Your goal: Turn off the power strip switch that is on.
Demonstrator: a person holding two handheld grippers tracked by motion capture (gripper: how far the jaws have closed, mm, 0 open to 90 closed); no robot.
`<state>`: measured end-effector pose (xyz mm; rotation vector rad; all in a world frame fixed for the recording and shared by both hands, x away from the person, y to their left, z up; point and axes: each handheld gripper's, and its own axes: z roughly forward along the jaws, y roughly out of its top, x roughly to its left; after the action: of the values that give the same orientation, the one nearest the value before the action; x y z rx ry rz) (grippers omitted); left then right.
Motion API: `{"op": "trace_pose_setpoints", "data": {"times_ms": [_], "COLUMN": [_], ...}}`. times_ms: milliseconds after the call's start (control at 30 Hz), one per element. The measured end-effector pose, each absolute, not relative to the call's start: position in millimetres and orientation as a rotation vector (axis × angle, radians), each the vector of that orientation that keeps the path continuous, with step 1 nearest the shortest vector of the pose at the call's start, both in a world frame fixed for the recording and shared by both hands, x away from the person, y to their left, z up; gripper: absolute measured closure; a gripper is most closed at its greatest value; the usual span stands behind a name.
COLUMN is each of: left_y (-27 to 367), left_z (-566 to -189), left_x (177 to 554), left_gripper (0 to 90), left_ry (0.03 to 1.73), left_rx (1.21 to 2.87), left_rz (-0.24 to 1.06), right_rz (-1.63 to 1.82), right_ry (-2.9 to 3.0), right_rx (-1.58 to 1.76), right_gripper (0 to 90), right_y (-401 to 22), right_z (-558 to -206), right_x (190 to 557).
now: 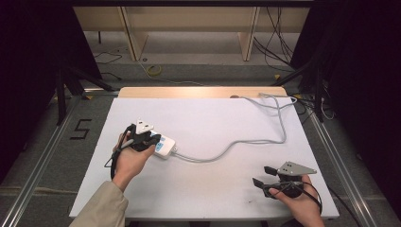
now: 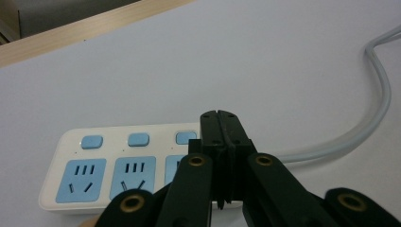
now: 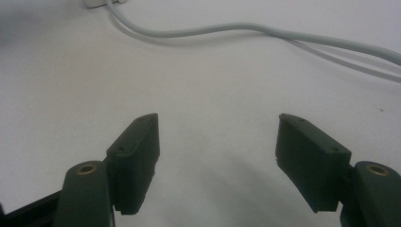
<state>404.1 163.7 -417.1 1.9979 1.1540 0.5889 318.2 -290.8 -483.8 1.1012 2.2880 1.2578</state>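
A white power strip point(image 1: 166, 146) with blue sockets and blue switches lies on the left half of the white table top point(image 1: 213, 184). My left gripper point(image 1: 155, 138) is shut with nothing between its jaws. In the left gripper view its closed tips point(image 2: 221, 124) hang over the power strip point(image 2: 94, 165), beside the third blue switch point(image 2: 185, 137). I cannot tell if they touch it. The strip's grey cable point(image 1: 227, 147) snakes to the table's far right. My right gripper point(image 1: 261, 175) stands open near the front right, its jaws apart over bare table point(image 3: 222, 142).
The cable point(image 3: 227, 30) crosses the table ahead of the right gripper, and a corner of the strip point(image 3: 101, 4) shows at that view's top. A wooden strip point(image 1: 198, 92) edges the table's far side. Loose cables point(image 1: 279, 42) lie on the floor beyond.
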Motion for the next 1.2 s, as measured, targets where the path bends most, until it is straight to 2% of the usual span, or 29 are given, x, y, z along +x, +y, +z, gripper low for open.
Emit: {"op": "trace_pose_setpoints", "data": {"times_ms": [1200], "left_y": [154.7], "left_z": [-405.7], "left_x": [424.1], "left_gripper": [89.7], "left_ry": [1.147], "left_rx": [2.061], "left_rz": [0.559], "right_rz": [1.254], "right_ry": [2.296], "right_rx": [1.099], "right_gripper": [32.2], "right_y": [-291.0], "right_z": [-484.3], "right_x": [318.3]}}
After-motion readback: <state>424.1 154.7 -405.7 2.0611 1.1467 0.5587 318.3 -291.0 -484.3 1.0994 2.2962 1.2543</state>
